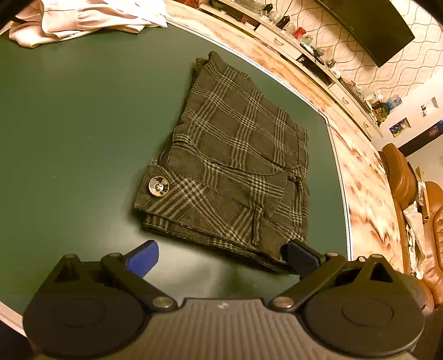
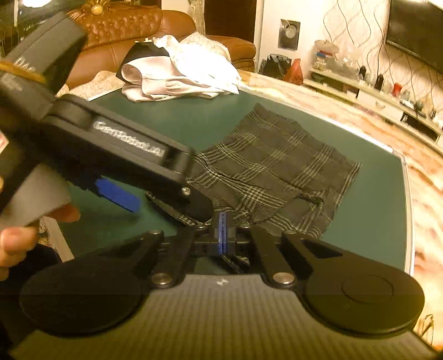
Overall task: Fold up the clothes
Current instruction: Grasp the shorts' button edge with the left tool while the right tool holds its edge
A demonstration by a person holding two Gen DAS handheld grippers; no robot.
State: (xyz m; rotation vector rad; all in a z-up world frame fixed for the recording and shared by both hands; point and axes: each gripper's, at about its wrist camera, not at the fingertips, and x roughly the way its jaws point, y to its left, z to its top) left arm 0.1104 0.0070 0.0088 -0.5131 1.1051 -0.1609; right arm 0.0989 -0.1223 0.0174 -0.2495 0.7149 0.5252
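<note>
Plaid shorts point(image 1: 232, 163) lie folded on the green worktop point(image 1: 83, 133), toward its right edge. Left tool point(image 1: 221, 256) spread wide at their near edge. Right tool point(image 2: 223, 235) closed, pinching that edge. Pale clothes point(image 1: 83, 19) heaped far left.

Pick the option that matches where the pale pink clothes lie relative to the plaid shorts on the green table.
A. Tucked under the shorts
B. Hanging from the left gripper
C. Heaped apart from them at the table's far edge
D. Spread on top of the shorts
C: the pale pink clothes sit heaped at the far edge of the green table, with bare tabletop between them and the plaid shorts.
</note>
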